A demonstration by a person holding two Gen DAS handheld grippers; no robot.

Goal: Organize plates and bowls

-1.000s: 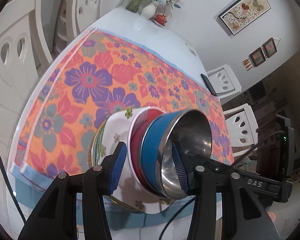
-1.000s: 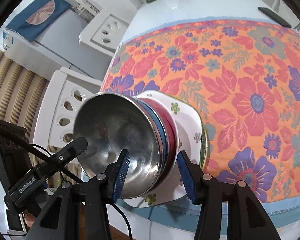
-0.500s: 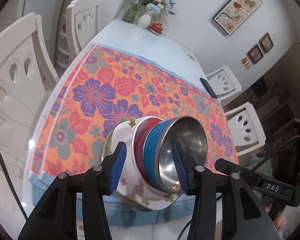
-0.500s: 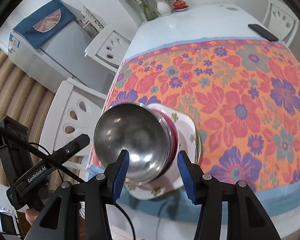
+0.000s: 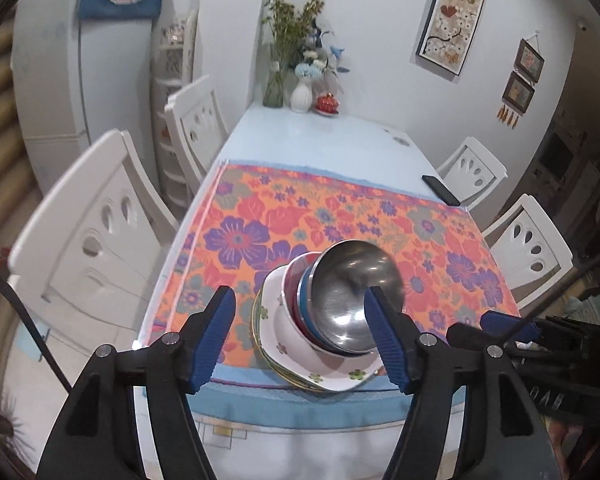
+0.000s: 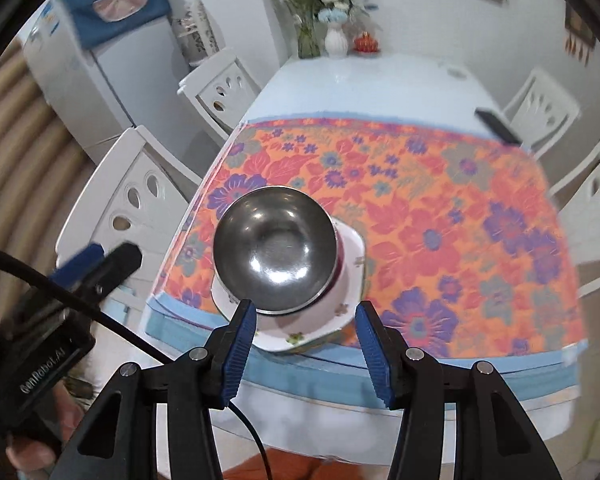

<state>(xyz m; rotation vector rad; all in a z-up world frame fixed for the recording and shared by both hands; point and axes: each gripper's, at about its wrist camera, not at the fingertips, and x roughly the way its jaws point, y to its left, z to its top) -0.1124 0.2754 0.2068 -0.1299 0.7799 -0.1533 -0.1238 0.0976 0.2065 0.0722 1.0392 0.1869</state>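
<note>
Under steel bowl (image 6: 275,248), stacked bowls (image 5: 300,300) mostly hidden.

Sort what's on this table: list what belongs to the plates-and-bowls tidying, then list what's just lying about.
Job:
steel bowl
blue bowl
red bowl
floral plate

Lying about:
black phone
white vase
glass vase
red lidded dish
floral cloth

Top bowl (image 6: 275,243) glossy metal; tablecloth (image 6: 440,216) woven cloth, probably matt
</note>
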